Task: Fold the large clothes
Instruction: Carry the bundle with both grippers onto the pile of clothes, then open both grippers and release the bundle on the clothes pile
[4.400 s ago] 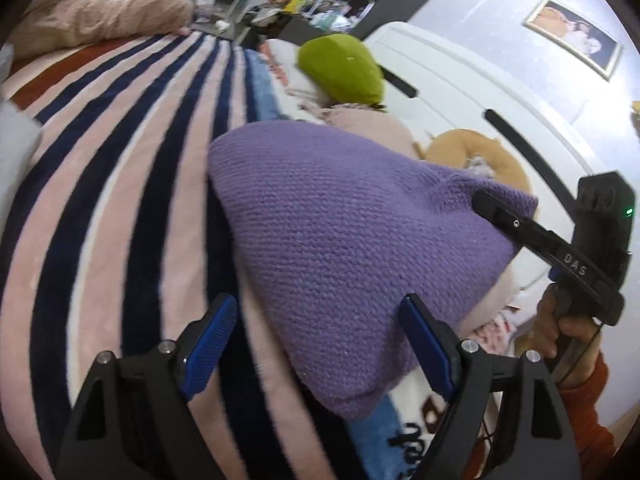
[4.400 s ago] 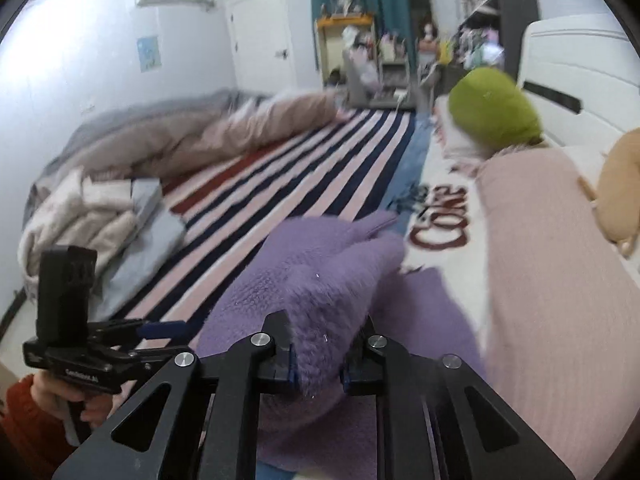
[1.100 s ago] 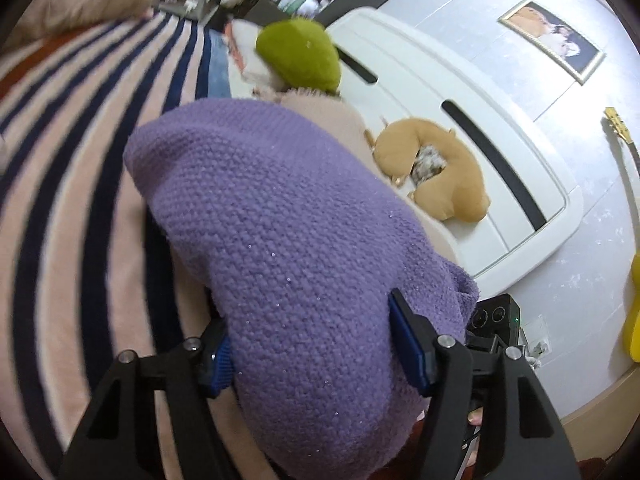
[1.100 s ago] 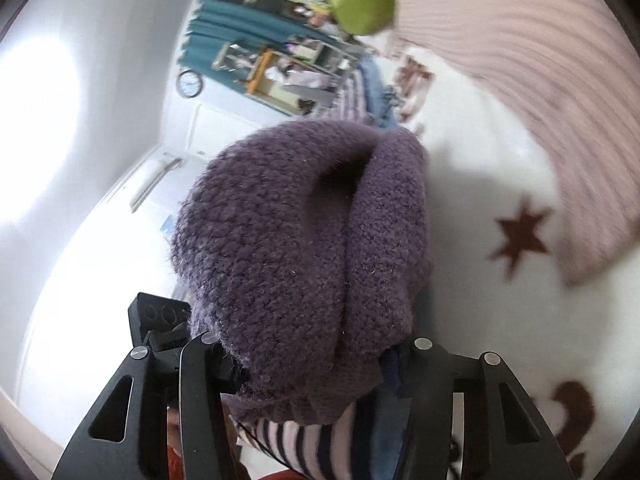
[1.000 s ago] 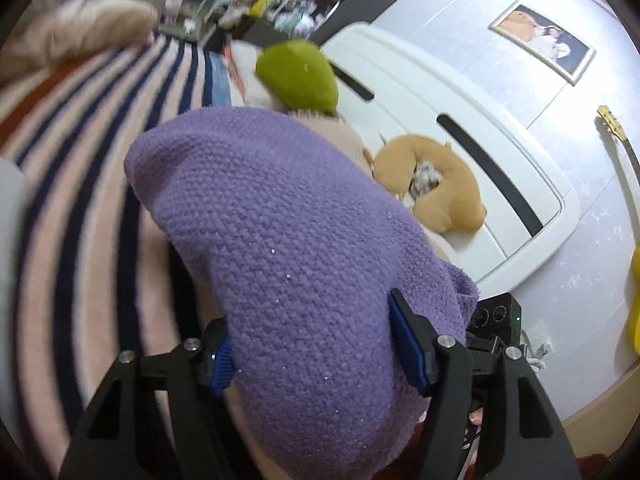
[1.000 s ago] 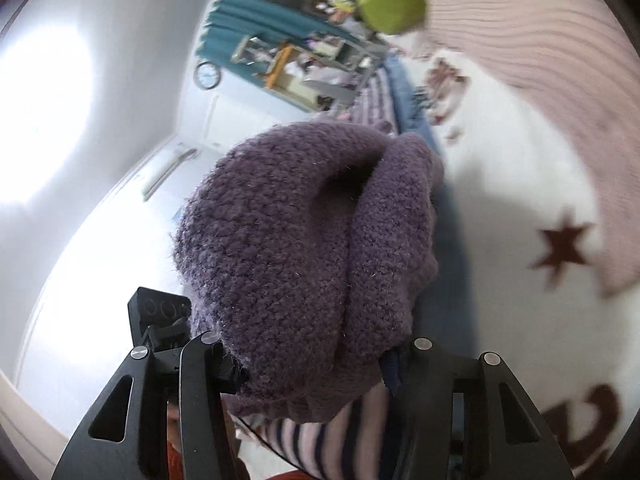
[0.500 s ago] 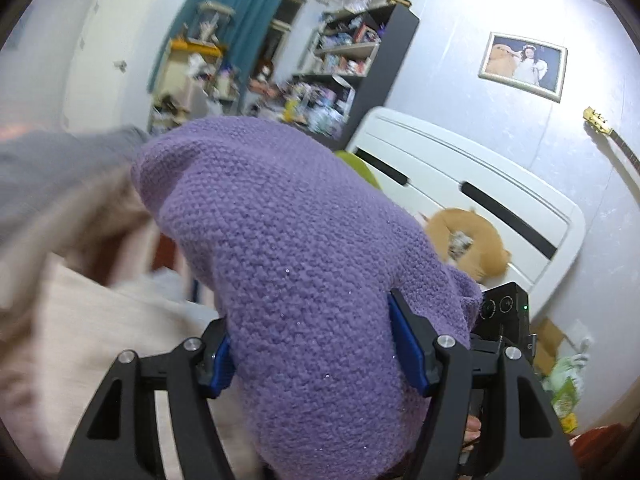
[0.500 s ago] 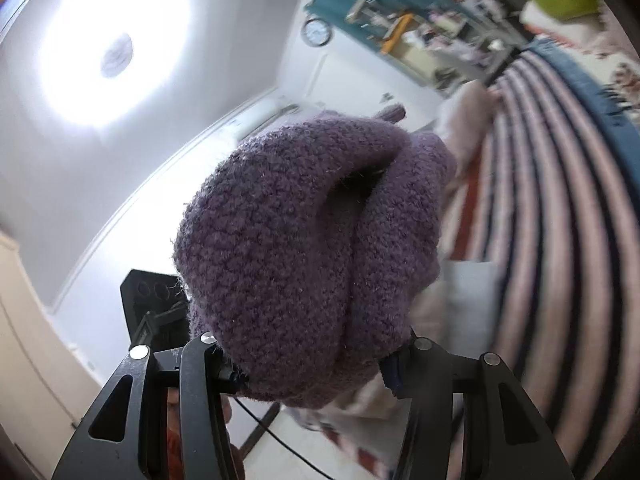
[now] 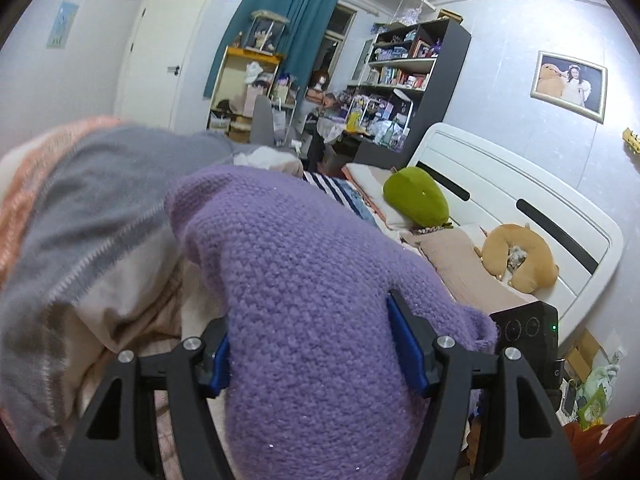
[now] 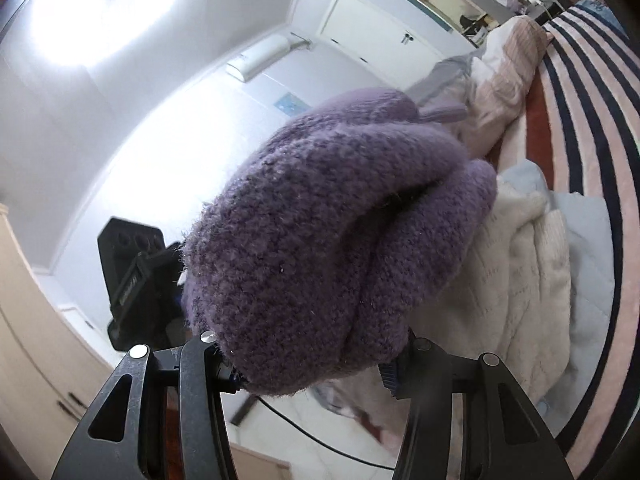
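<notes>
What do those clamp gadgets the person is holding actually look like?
Each gripper is a black frame of angular struts with silver bolts, and its fingers have blue pads. The other unit shows a boxy black body with round dimples. An orange-red sleeve shows.

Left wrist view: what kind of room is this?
A lived-in bedroom, most likely in a home. A bed with a white headboard and a green pillow sits to the right, a cluttered bookshelf stands by teal curtains, and both grippers clamp a folded purple sweater.

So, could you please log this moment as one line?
left tool: shut on sweater | right tool: shut on sweater | sweater: folded, lifted
</notes>
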A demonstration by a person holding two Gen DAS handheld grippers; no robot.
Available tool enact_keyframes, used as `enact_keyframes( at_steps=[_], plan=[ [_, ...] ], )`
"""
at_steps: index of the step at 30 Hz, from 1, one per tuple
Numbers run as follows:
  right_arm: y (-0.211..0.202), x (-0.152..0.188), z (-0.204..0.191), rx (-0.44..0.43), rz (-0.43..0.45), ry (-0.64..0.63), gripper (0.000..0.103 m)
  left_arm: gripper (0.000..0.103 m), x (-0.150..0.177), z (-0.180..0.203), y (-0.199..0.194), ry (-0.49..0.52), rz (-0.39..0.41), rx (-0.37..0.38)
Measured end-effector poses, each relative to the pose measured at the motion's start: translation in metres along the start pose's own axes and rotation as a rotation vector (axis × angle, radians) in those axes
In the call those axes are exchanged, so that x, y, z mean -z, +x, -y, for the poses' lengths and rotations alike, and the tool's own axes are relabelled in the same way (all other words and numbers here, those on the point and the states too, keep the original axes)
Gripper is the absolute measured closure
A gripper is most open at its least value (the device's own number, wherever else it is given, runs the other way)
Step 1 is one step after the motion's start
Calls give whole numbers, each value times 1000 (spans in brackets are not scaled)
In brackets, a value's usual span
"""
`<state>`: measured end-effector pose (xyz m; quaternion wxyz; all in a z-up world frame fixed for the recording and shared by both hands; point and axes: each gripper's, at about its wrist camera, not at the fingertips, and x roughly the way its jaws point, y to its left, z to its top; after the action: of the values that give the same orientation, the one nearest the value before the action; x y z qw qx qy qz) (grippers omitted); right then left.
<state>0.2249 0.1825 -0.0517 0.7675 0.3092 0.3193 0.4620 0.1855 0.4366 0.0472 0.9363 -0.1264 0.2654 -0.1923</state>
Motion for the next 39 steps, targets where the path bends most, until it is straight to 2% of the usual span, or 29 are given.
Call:
enact_keyframes(
  at_steps=[4,7,10,14,19,22,26,28,30,33,36,39],
  plan=[
    [9,6,22,54,-29,-5,59,36,18,-22,30,-31,-33,43],
    [14,3,28,62,-47,-13,59,33,22,-31,42,-69,-46,59],
    [11,0,24,75,-50,-18,59,32,21,-33,47,-70,-46,24],
    [14,-16,23,102,-39,-36,59,32,12,-35,59,-123,-47,5],
    [11,-18,25,83,-103,-36,58,28,14,-36,61,-119,-60,-4],
    [12,-23,22,72,-160,-62,55,19,17,-31,51,-115,-44,-45],
    [9,-27,23,80,-224,-40,46,18,21,-16,34,-88,-20,-107],
    [5,-27,20,95,-238,-49,43,18,22,-4,22,-78,1,-161],
    [-2,-27,17,115,-242,-73,42,18,22,9,11,-55,20,-194],
    [-13,-30,14,151,-228,-108,37,18,22,27,2,-25,18,-268],
    [-28,-33,9,167,-218,-149,36,18,26,45,-11,-5,34,-298],
    [-51,-27,3,176,-209,-206,35,18,31,73,-23,-6,76,-385]
  ],
)
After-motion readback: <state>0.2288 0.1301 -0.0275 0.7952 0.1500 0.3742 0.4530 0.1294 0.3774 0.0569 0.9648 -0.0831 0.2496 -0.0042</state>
